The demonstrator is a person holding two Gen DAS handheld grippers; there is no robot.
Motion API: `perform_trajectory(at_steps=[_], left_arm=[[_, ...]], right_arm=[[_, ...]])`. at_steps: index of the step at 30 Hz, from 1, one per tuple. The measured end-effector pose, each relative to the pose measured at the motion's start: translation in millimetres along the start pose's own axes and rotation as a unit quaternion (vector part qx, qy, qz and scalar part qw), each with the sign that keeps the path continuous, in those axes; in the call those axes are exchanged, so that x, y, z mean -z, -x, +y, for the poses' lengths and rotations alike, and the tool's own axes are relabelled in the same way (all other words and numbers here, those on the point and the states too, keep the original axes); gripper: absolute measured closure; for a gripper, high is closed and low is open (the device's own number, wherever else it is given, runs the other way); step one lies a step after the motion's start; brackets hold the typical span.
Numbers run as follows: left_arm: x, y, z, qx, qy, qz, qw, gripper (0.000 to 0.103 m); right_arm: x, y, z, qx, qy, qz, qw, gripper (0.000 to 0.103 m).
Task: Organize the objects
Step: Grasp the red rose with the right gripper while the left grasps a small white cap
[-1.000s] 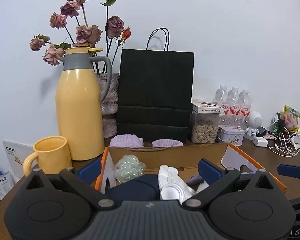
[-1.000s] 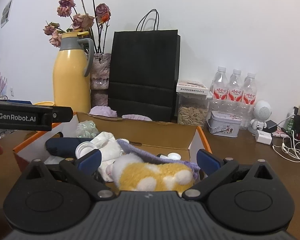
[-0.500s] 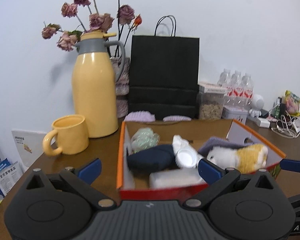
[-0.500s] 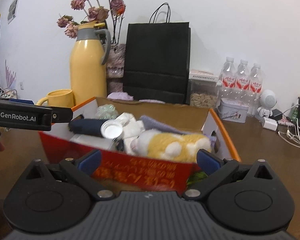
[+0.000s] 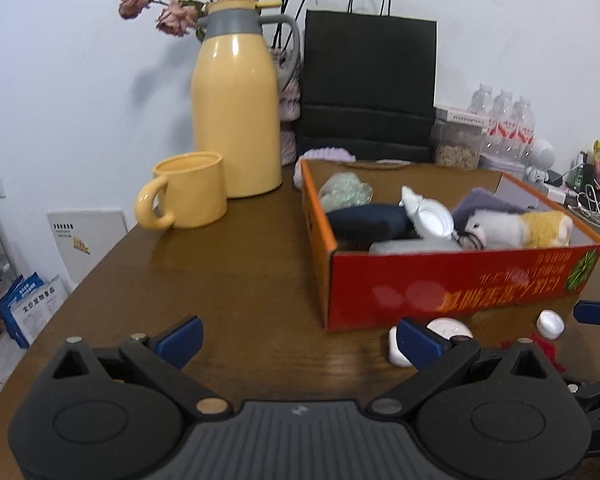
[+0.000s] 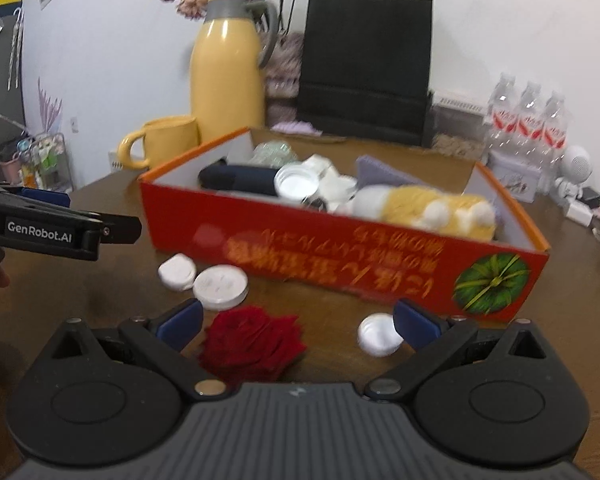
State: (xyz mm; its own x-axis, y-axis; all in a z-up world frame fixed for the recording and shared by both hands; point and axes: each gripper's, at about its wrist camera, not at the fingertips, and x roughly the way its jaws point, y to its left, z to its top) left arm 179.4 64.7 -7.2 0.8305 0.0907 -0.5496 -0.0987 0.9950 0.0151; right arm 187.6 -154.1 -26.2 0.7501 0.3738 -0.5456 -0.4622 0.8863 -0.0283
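Observation:
A red cardboard box (image 5: 452, 280) (image 6: 340, 256) stands on the brown table and holds a plush toy (image 6: 424, 210), a dark blue pouch (image 5: 364, 220), a white bottle (image 5: 428, 216) and other items. In front of it lie a red fabric rose (image 6: 252, 340) and several white lids (image 6: 220, 284). My right gripper (image 6: 296, 324) is open and empty, low over the rose, with a small white cap (image 6: 380, 334) by its right finger. My left gripper (image 5: 296, 336) is open and empty, left of the box's front corner; it also shows in the right wrist view (image 6: 60, 232).
A yellow mug (image 5: 188, 190) and yellow thermos jug (image 5: 236, 108) stand back left, with dried flowers and a black paper bag (image 5: 368, 88) behind the box. Water bottles (image 6: 528, 120), a tin, a small white robot figure (image 6: 572, 172) and cables lie right.
Both grippers have pulled back from over the box toward the table's near side. The box front, the rose and the white lids have come into view.

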Motion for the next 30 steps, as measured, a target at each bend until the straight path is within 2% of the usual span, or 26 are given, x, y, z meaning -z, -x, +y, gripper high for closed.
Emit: perform_trajectory(at_steps=[5, 6, 8, 9, 13, 19, 21, 25, 27, 29, 30], left_arm=[[7.5, -6.6, 3.1, 0.004, -0.005, 0.024, 0.9997, 0.000], [8.4, -8.1, 2.1, 0.004, -0.007, 0.028, 0.9996, 0.000], [9.3, -11.3, -1.7, 0.005, -0.014, 0.034, 0.9993, 0.000], [9.8, -12.5, -3.9, 0.005, -0.018, 0.037, 0.9992, 0.000], [9.8, -18.1, -14.6, 0.010, -0.031, 0.045, 0.9985, 0.000], [8.2, -29.7, -37.6, 0.015, -0.058, 0.051, 0.9969, 0.000], [7.4, -34.3, -42.8, 0.011, -0.061, 0.050, 0.9968, 0.003], [6.6, -38.8, -46.4, 0.023, -0.056, 0.047, 0.9971, 0.021], [5.7, -39.4, -45.1, 0.043, -0.050, 0.043, 0.9969, 0.038], [5.3, -38.7, -44.0, 0.070, -0.041, 0.041, 0.9959, 0.072], [5.2, -37.5, -44.1, 0.077, -0.039, 0.038, 0.9955, 0.075]], right_arm=[[3.5, -5.4, 6.3, -0.002, 0.005, 0.015, 1.000, 0.001], [3.7, -6.0, 7.1, -0.004, 0.006, 0.016, 1.000, 0.007], [4.1, -6.2, 7.6, -0.014, 0.005, 0.019, 1.000, 0.030], [4.5, -6.2, 6.4, -0.023, 0.001, 0.020, 1.000, 0.051], [4.5, -1.0, 0.5, -0.025, -0.015, 0.004, 1.000, 0.058], [3.5, 6.1, -17.2, -0.003, -0.052, -0.021, 0.998, 0.058], [3.7, 8.0, -23.4, 0.003, -0.063, -0.026, 0.998, 0.058], [5.5, 11.7, -31.7, 0.006, -0.076, -0.032, 0.997, 0.058], [6.3, 12.2, -32.6, 0.006, -0.079, -0.034, 0.996, 0.057], [6.7, 12.5, -32.3, 0.006, -0.078, -0.035, 0.996, 0.057], [6.8, 12.6, -32.1, 0.006, -0.077, -0.035, 0.996, 0.057]])
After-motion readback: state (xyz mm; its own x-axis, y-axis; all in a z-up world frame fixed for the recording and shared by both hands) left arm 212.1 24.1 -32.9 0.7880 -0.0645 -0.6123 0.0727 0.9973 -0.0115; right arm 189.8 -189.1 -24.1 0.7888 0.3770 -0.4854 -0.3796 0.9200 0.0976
